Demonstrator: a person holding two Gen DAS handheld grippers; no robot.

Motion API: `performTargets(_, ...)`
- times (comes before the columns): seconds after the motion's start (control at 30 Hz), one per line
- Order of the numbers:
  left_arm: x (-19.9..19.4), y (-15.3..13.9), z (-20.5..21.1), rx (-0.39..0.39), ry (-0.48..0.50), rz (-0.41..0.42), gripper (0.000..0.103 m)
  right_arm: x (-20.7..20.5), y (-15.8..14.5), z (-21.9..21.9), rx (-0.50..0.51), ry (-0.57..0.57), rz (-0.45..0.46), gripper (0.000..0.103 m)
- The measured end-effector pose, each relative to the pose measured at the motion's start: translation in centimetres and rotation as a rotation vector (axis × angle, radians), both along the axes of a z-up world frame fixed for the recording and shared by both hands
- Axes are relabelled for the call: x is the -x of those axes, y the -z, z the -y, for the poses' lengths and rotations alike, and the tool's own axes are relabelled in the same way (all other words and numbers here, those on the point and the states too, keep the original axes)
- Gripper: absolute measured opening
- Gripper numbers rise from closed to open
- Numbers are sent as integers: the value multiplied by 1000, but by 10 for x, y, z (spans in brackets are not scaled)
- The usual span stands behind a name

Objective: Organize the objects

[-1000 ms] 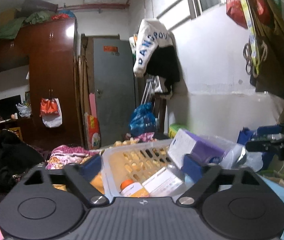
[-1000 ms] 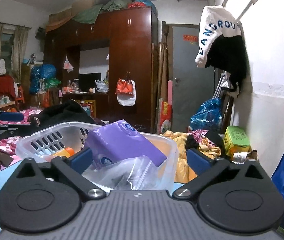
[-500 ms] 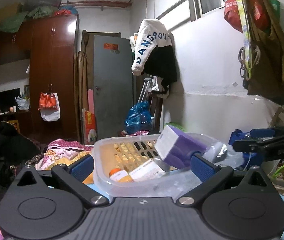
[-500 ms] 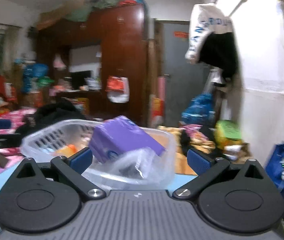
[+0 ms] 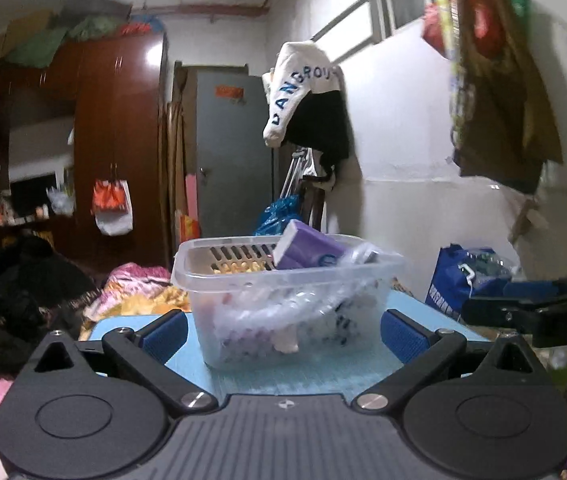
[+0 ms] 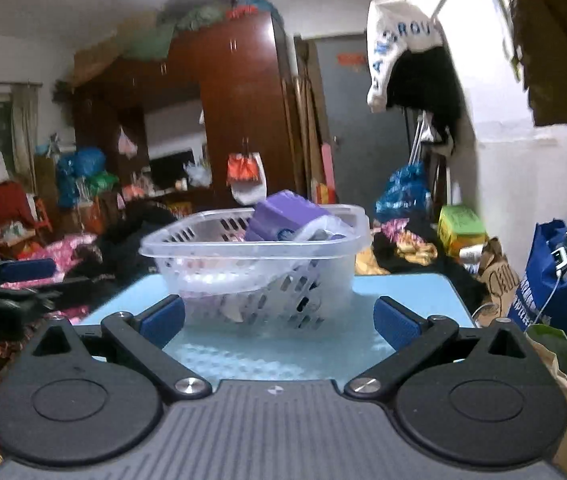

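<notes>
A clear plastic basket (image 5: 283, 276) (image 6: 251, 248) stands on a light blue table (image 5: 307, 376) (image 6: 415, 292). A purple box (image 5: 307, 248) (image 6: 283, 216) and a clear plastic bag (image 5: 355, 256) stick out of its top; other items inside are blurred. My left gripper (image 5: 283, 330) is open and empty, just short of the basket's near wall. My right gripper (image 6: 279, 318) is open and empty, a little back from the basket. The right gripper shows at the right edge of the left wrist view (image 5: 535, 312), and the left gripper at the left edge of the right wrist view (image 6: 7, 280).
A blue bag (image 5: 459, 284) (image 6: 555, 280) with bottles stands right of the table by the white wall. Clothes and blankets (image 5: 131, 292) lie piled beyond the table. A wooden wardrobe (image 6: 239, 120) and a grey door (image 5: 231, 152) stand behind. A green box (image 6: 459, 224) sits on the floor.
Both grippers have pulled back and dropped lower; the basket now looks farther and is seen from the side, with the blue table top in view. Both stay open.
</notes>
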State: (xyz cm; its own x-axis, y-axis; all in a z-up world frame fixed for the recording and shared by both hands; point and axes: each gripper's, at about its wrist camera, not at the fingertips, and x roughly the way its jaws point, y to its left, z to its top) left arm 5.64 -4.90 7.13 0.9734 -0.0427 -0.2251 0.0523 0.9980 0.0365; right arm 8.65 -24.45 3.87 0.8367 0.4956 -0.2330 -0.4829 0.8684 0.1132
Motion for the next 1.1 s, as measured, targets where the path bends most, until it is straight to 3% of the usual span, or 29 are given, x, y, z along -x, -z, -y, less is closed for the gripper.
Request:
performTargets(0.17, -2, 9, 23, -67, -11, -35, 103, -10, 2, -5, 25, -8, -18, 103)
performTargets(0.37, -10, 18, 22, -30, -1, -78, 103, -5, 10, -1, 12, 1, -37, 103)
performTargets(1.1, -11, 17, 23, -13, -39, -89, 103, -3, 16, 4, 5, 13, -27, 103)
